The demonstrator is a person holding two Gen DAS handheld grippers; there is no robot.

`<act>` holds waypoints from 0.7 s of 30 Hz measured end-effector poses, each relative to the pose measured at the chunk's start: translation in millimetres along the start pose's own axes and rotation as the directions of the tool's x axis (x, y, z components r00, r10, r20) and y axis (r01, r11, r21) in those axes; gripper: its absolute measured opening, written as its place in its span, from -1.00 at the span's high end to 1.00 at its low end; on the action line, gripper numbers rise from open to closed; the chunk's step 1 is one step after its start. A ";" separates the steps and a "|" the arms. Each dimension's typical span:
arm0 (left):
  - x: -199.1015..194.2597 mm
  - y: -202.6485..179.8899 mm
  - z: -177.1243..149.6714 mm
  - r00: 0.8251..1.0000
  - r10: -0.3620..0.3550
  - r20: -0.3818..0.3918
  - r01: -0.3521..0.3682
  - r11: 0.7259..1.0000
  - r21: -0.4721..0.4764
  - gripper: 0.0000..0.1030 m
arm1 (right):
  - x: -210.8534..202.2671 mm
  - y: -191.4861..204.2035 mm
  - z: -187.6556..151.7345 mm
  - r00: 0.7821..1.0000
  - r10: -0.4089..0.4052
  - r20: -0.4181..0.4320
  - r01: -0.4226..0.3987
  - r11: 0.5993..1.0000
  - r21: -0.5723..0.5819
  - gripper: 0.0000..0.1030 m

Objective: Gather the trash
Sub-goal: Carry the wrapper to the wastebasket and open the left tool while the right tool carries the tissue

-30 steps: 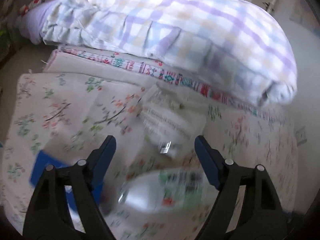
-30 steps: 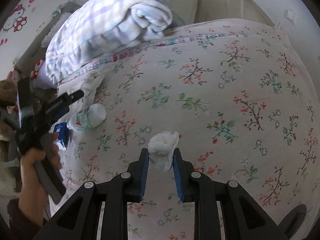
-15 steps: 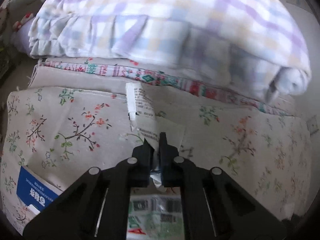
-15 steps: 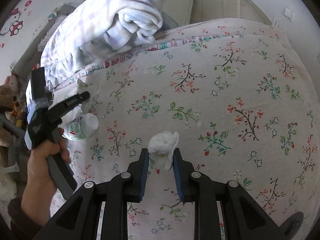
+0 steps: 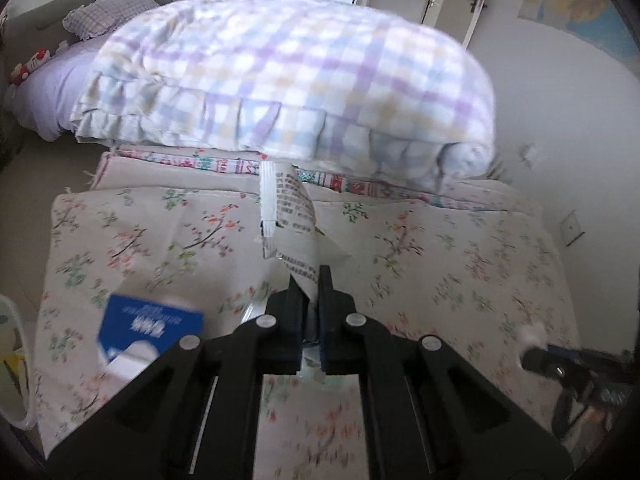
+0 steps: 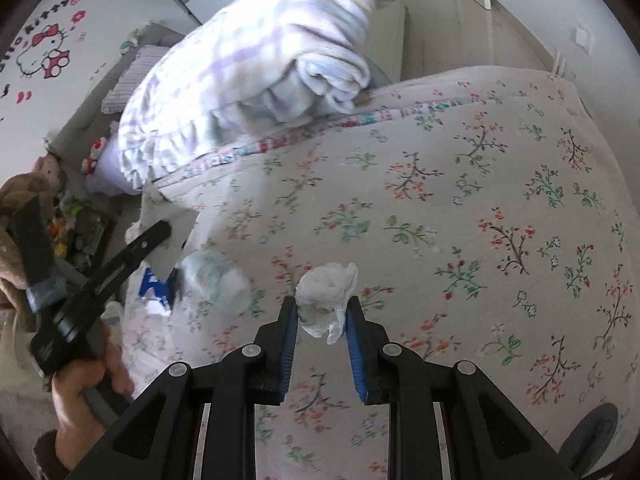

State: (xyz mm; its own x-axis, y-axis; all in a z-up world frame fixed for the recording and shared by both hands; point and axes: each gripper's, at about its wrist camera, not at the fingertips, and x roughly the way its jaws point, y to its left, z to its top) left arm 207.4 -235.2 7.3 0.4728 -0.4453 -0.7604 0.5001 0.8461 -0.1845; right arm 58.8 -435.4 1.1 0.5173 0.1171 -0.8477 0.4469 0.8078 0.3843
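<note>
My left gripper [image 5: 311, 280] is shut on a clear printed plastic wrapper [image 5: 294, 208] and holds it lifted above the floral bedspread [image 5: 460, 264]. The wrapper also shows in the right wrist view [image 6: 168, 216] at the left gripper's tips. My right gripper [image 6: 324, 312] is shut on a crumpled white tissue [image 6: 328, 296] above the bedspread [image 6: 480, 200]. A blue and white carton [image 5: 148, 324] and a plastic bottle [image 6: 218, 276] lie on the bed near the left gripper.
A folded checked quilt [image 5: 288, 80] lies across the back of the bed. Pillows and soft toys [image 6: 92, 156] sit at the headboard. A clear container's rim [image 5: 12, 364] shows beside the bed at the left. Doors and a wall lie beyond.
My left gripper closed on the wrapper a second ago and has now lifted it off the bed. My right gripper keeps holding the tissue and has shifted slightly.
</note>
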 end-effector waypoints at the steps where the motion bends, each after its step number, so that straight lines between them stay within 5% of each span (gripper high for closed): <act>1: -5.4 0.8 -1.0 1.000 -0.006 0.001 0.006 1.000 -0.004 0.87 | -2.0 3.2 -2.2 1.000 0.005 0.003 -0.005 1.000 -0.003 0.52; 21: -107.3 111.3 -68.4 0.999 0.038 0.032 -0.034 0.990 -0.135 0.86 | 9.8 83.4 -35.0 0.999 0.039 -0.017 -0.041 0.990 -0.132 0.52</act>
State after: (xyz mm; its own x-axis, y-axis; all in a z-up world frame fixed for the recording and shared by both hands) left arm 162.7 -73.2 25.8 0.5142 -0.4217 -0.7468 0.3815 0.8923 -0.2412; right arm 75.6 -346.7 12.1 0.5217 0.1587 -0.8382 0.3249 0.8715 0.3672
